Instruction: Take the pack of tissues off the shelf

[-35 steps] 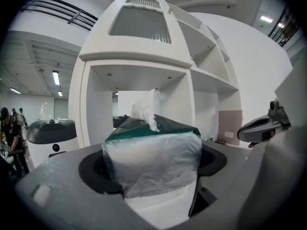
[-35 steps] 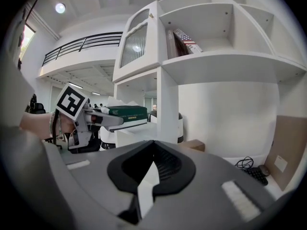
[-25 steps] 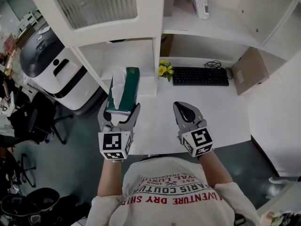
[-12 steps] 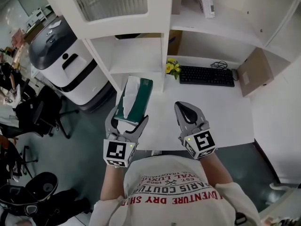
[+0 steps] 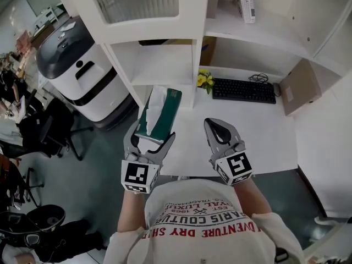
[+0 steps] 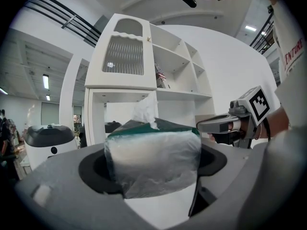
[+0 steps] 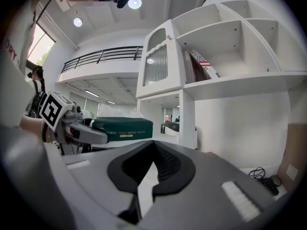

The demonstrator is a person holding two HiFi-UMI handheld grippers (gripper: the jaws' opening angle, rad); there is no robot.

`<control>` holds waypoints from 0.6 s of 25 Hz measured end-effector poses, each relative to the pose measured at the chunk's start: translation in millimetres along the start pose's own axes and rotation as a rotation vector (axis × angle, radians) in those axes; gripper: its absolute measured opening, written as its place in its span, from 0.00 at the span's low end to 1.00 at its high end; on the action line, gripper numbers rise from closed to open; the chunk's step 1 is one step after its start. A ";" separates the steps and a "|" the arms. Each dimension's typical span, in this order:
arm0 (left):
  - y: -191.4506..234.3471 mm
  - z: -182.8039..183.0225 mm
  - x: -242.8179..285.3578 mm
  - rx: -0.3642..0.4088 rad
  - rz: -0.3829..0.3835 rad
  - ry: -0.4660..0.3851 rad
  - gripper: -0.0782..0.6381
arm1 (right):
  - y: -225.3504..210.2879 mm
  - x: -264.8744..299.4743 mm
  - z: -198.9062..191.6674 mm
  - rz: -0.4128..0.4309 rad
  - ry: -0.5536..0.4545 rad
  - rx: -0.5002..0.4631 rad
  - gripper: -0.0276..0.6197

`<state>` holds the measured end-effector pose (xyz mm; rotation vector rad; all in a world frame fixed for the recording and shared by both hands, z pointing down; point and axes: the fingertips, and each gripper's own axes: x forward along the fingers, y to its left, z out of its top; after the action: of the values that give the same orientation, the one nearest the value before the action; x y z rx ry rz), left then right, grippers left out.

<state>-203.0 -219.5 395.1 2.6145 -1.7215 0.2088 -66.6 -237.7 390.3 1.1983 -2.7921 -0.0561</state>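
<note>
Desk (image 5: 258, 125) below: left gripper (image 5: 151, 135) clamps the tissue pack (image 5: 159, 109) by its near end, pack pointing away toward the shelf (image 5: 162, 80); right gripper (image 5: 213, 124) closed, empty.

Left gripper (image 5: 149, 140) gripping green tissue pack (image 5: 159, 111), right gripper (image 5: 215, 126) closed over white desk (image 5: 264, 133)

The counter (image 5: 258, 131) lies bare ahead of the right gripper (image 5: 220, 136), with free room as far back as the keyboard (image 5: 244, 90). Flowers (image 5: 204, 80) beside the shelf upright (image 5: 195, 65) close the rear left corner, and a cardboard box (image 5: 300, 87) blocks the rear right. The pack of tissues (image 5: 159, 111) fills the left gripper's (image 5: 149, 144) jaws and juts toward the shelf. On the floor to the left, a white machine (image 5: 82, 76) and chairs (image 5: 49, 136) crowd the way.
</note>
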 end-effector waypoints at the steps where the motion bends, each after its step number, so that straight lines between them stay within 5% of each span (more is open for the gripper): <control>1: -0.3 0.4 1.0 0.000 -0.003 -0.001 0.72 | -0.7 0.5 0.6 -0.002 -0.001 -0.001 0.04; 15: 8.7 1.0 4.4 -0.028 -0.001 -0.029 0.71 | 0.2 9.2 -4.2 -0.018 0.018 -0.007 0.04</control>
<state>-209.2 -227.0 394.0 2.6114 -1.7185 0.1466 -72.5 -244.2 395.3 1.2166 -2.7636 -0.0566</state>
